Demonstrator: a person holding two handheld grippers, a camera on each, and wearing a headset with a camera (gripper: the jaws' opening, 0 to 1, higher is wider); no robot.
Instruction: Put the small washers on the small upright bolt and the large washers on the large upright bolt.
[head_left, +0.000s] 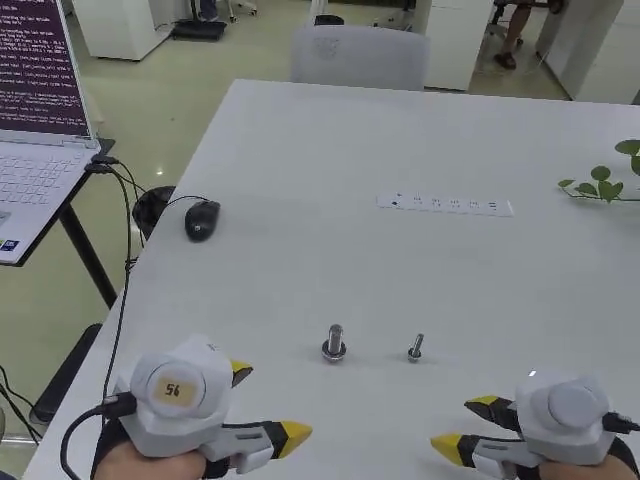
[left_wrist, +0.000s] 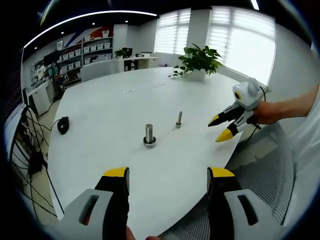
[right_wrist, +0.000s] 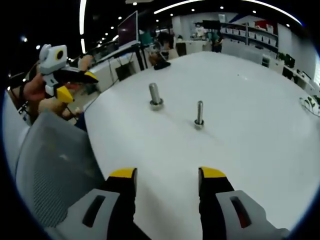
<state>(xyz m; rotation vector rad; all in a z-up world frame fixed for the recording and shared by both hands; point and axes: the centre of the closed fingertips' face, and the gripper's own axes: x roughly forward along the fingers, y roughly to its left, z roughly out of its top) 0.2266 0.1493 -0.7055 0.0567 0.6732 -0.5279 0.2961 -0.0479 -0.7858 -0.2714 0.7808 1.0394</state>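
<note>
Now one large bolt (head_left: 334, 343) and one small bolt (head_left: 415, 347) stand; left gripper (head_left: 269, 402), right gripper (head_left: 462, 423) both spread.

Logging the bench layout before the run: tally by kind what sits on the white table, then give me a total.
Upright bolts: 2, the large bolt and the small bolt
Computer mouse: 1
Power strip: 1
Plant: 1
Total: 5
</note>
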